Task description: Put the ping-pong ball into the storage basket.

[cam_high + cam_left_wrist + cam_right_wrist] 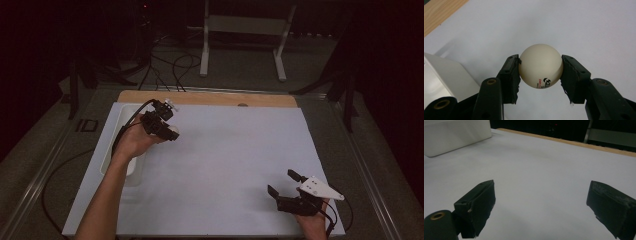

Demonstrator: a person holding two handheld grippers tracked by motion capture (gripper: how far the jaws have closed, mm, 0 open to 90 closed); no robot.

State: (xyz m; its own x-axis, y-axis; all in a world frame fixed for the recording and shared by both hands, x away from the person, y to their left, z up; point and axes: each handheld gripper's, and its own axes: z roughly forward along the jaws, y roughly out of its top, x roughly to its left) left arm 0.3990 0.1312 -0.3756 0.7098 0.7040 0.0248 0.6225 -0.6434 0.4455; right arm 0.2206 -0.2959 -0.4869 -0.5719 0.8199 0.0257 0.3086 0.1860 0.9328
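Clamped on a smooth white table-tennis ball (540,66) above the white mat (225,160) beside a white plastic tray (118,150), the left gripper (540,75) risks the ball squirting free if pressure slackens, while the right gripper (286,184) rests with jaws apart.

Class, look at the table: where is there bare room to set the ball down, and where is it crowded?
Bare: the white sheet between the left tongs and right tongs. Crowded: the far-left side, where the white tray lies under the hand holding the ball.
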